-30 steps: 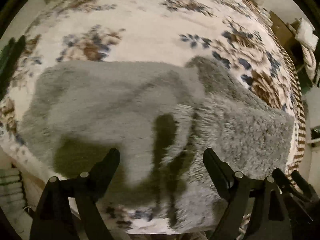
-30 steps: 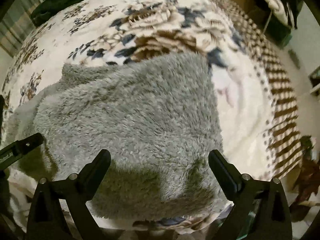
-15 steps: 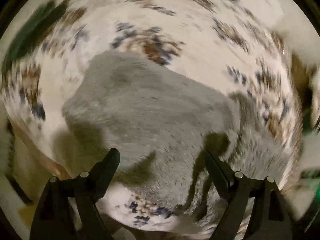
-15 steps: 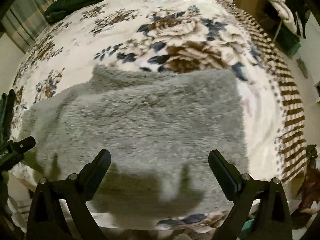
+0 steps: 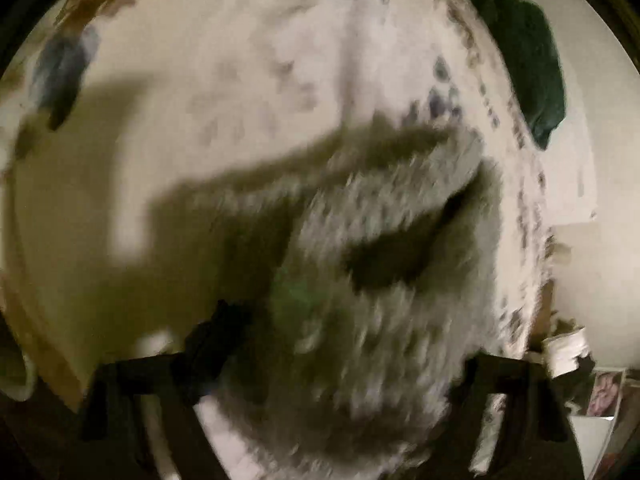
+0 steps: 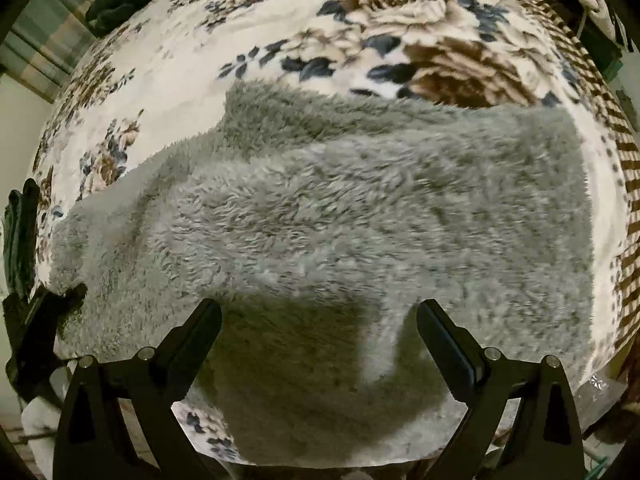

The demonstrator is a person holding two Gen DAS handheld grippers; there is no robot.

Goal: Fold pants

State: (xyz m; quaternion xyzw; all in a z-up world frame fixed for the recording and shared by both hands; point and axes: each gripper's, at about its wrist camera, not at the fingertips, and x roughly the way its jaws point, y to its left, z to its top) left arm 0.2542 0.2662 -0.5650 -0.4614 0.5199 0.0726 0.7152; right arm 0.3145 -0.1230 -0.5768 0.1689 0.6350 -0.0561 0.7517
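Item: grey fleece pants [image 6: 360, 220], laid flat across a floral blanket [image 6: 200, 64] on a bed. From the right wrist we see them sharp and nearly whole, spreading ahead of and to both sides of our right gripper [image 6: 318, 320], whose fingers stand wide apart above the fleece, nothing between them, their shadow falling on the pile just ahead of the tips. At the far left of that view our left gripper [image 6: 68, 296] shows as a dark tip at the pants' left end, beside dark green cloth [image 6: 18, 240]; whether it touches there we cannot tell. The left wrist view is smeared with blur: the pants [image 5: 392, 280] fill the space between and ahead of our left gripper [image 5: 340, 332], the fleece bulging up with a dark fold ahead of the right finger. Its jaws have just been closing with fleece between them; the left finger [image 5: 216, 332] lies at the fleece's edge, the right one is hidden behind the pile, and we cannot tell whether the pads press yet. Ahead of the left finger only this view shows plain pale blanket [image 5: 200, 80] in shadow. Room: a dark green bundle [image 5: 532, 68] far ahead to the right, a pale wall behind it; from the right wrist, a brown checked blanket border [image 6: 624, 184] right of the fingers and striped curtain [image 6: 52, 40] far left.
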